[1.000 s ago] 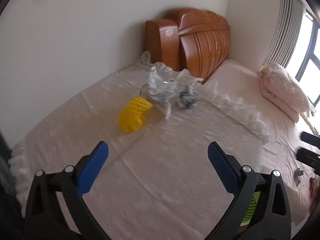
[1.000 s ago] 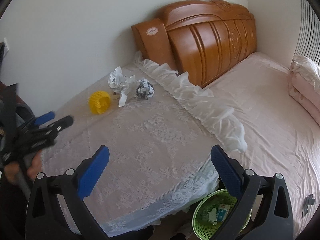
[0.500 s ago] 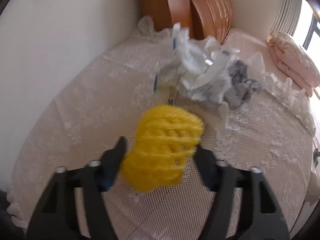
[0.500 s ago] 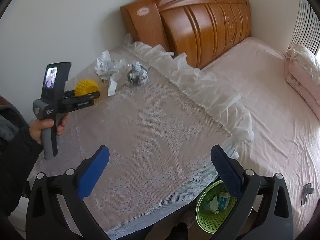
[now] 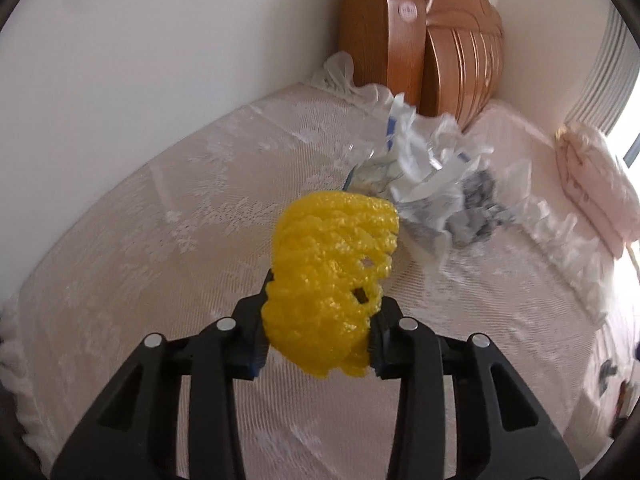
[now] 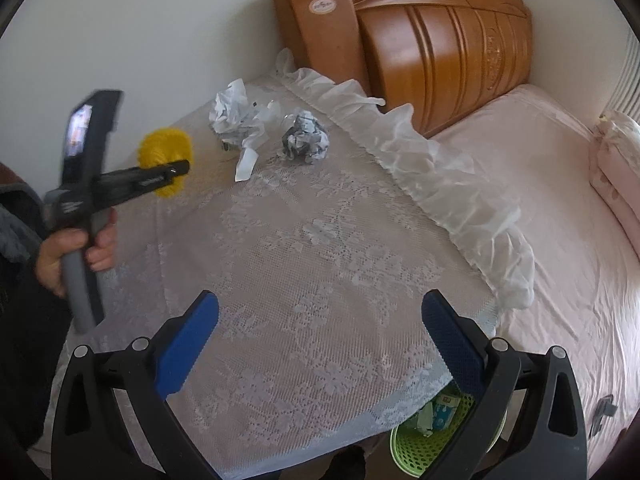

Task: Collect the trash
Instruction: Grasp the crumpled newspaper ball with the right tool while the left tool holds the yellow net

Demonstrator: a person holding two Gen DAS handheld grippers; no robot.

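Since a second ago, our left gripper [image 5: 320, 340] has closed its jaws onto the yellow foam net [image 5: 332, 280], clamping it above the lace cover [image 6: 320, 280].
Our right gripper [image 6: 320, 340] gapes wide, empty; under it a green basket [image 6: 412, 444] holds cartons, while white wrappers [image 6: 234, 120] and crumpled newspaper [image 6: 306, 136] lie beyond.

The left gripper [image 5: 320, 320] has just been closing its fingers [image 5: 248, 332] on the yellow foam net [image 5: 332, 280], which sits squeezed between them above the lace-covered bed [image 5: 160, 280]. Just beyond the net lies crumpled white paper [image 5: 424, 168], with a grey paper ball [image 5: 476, 208] touching it on the right. Behind these stands the wooden headboard [image 5: 420, 44]. Far right of the net lies a folded pink quilt [image 5: 592, 188].
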